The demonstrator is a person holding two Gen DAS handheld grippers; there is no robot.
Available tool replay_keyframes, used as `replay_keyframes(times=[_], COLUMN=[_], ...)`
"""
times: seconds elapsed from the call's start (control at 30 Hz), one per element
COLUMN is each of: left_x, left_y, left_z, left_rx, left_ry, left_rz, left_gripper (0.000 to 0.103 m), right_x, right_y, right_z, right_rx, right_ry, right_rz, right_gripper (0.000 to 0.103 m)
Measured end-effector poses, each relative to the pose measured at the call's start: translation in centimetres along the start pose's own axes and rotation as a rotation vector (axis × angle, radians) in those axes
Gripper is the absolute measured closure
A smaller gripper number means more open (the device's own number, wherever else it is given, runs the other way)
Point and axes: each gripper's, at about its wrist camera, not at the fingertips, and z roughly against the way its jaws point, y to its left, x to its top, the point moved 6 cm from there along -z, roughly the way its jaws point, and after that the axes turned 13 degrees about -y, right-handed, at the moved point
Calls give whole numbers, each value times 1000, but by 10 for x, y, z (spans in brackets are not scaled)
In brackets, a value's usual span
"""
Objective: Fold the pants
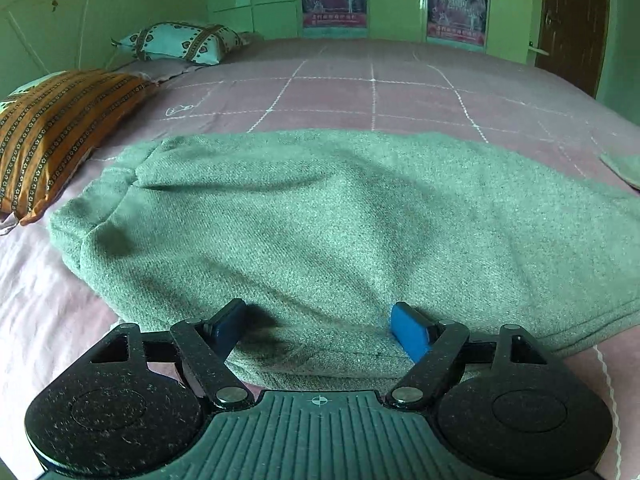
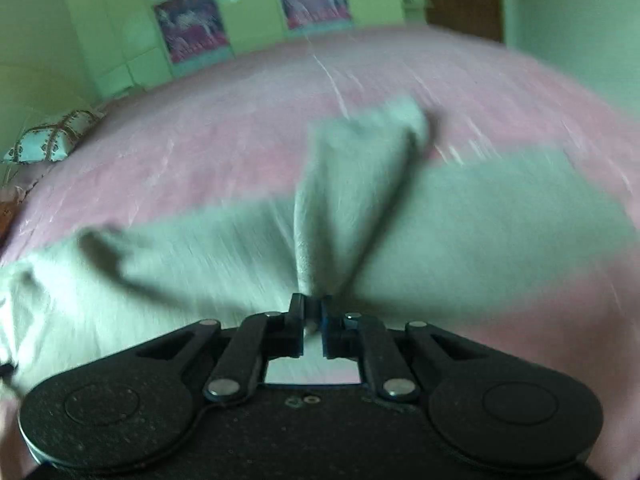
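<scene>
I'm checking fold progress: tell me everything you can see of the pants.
The pants are grey-green, of coarse knit-looking fabric, spread wide on the pink bedsheet with soft wrinkles. The open left gripper straddles their near edge. The right gripper is shut on a pinched part, lifted into a ridge; that view is blurred.

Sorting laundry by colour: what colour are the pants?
Grey-green knit pants, clearest in the left wrist view.

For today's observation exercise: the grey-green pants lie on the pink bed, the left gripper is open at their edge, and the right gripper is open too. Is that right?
Not quite. The right gripper is shut on the pants, pinching a fold, as the right wrist view shows. The left gripper is open at the pants' edge on the bed.
</scene>
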Motion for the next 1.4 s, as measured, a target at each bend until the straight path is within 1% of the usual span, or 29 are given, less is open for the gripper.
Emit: replay_keyframes(times=[0.03,0.07,0.1,0.13,0.17,0.23,0.3,0.37,0.4,0.43,0.47,0.53,0.6,0.67,0.7,0.77,0.83,0.87,0.9,1.03,1.1,1.13,1.17,1.2,1.23,1.27,1.33,1.37,1.4], left_x=[-1,-1,-2,-1,-1,-1,-1,-1,-1,-1,-1,-1,-2,-2,-2,-3,-3,-3,-3,-3,-2,-2,-2,-2,-2,-2,-3,-3,-3], left_y=[-1,0,-1,0,0,1,1,1,2,2,2,2,2,1,0,0,0,0,0,-1,-1,0,0,0,0,0,0,0,-1], left_z=[0,-1,0,-1,-3,-3,-2,-1,-1,-1,-1,0,-1,-1,-1,0,0,0,0,0,0,0,0,0,0,0,0,0,0], left_rx=[0,-1,-1,-1,-1,-3,-7,-13,-17,-21,-24,-26,-24,-20,-17,-15,-15,-14,-11,-8,-12,-16,-19,-22,-24,-25,-24,-24,-25], left_ry=[-4,-7,-9,-10,-10,-10,-7,-5,-3,-2,-2,-6,-12,-16,-18,-19,-18,-18,-19,-16,-13,-12,-11,-10,-10,-11,-17,-21,-23], left_rz=[0,-2,-3,-1,1,3,3,4,3,4,6,10,9,12,14,12,13,13,12,12,11,11,11,11,11,11,10,14,22], left_gripper=[24,24,23,23,23,23,23,22,22,22,22,22,21,21,21,21,21,21,21,20,20,20,20,20,20,20,20,19,19], right_x=[-6,-6,0,9,22,44,59,65,65,61,60,57,47,26,16,11,22,30,37,56,62,63,68,78,91,110,136,139,131], right_y=[-9,-17,-22,-23,-20,-10,6,19,22,23,17,-1,-29,-55,-64,-69,-64,-57,-49,-13,2,6,9,9,7,1,-28,-52,-75], right_z=[7,15,22,28,29,17,-9,-31,-43,-48,-51,-42,-18,-5,0,9,20,24,26,1,-21,-32,-40,-40,-32,-15,24,41,52], right_rx=[-20,-20,-10,0,14,32,39,31,0,-31,-55,-52,-71,-54,-35,16,13,2,7,9,-58,-89,-87,-76,-57,-36,-6,-9,-4], right_ry=[5,-16,-57,-102,-138,-150,-128,-106,-82,-62,-49,-47,-65,-29,-16,-31,-85,-128,-154,-173,-151,-129,-102,-112,-157,-244,-375,-414,-433], right_rz=[-4,-21,-37,-45,-42,-9,73,166,220,254,238,114,2,-141,-185,-191,-136,-72,-16,260,437,504,526,500,455,377,161,37,-75], right_gripper=[103,103,95,89,89,85,70,64,68,75,103,103,103,103,103,103,88,79,78,80,81,89,103,103,103,103,103,103,103])
